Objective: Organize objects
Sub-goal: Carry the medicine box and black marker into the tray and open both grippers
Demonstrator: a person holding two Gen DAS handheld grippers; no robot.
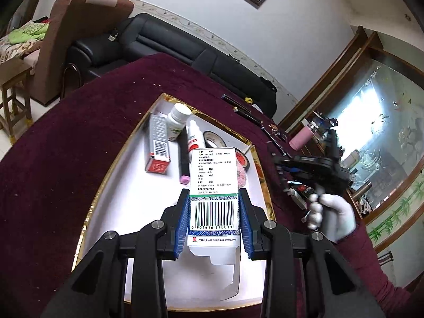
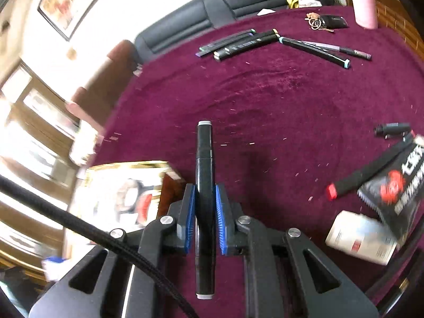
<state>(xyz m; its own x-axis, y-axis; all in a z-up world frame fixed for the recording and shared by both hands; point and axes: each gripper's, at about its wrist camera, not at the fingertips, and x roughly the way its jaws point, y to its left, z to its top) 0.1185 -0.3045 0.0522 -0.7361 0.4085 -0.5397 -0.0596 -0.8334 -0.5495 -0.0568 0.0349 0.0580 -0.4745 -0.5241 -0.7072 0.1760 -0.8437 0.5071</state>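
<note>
My left gripper (image 1: 214, 198) is shut on a white medicine box (image 1: 214, 185) with a barcode and holds it above the gold-rimmed white tray (image 1: 111, 182). The tray holds a red and grey box (image 1: 159, 145), a white pill bottle (image 1: 178, 120), a small white bottle (image 1: 193, 139), a black marker (image 1: 183, 159) and tape rolls (image 1: 214, 139). My right gripper (image 2: 205, 193) is shut on a black marker (image 2: 204, 185) above the maroon tablecloth. The right gripper also shows in the left wrist view (image 1: 312, 169), right of the tray. The tray shows blurred at the left of the right wrist view (image 2: 127, 167).
Several black markers (image 2: 265, 42) lie at the far side of the maroon cloth, with keys (image 2: 326, 22) and a pink cup (image 2: 364, 2). At the right lie a red-capped marker (image 2: 363, 175), a black packet (image 2: 394, 182) and a white bottle (image 2: 360, 235). A black sofa (image 1: 164, 42) stands behind.
</note>
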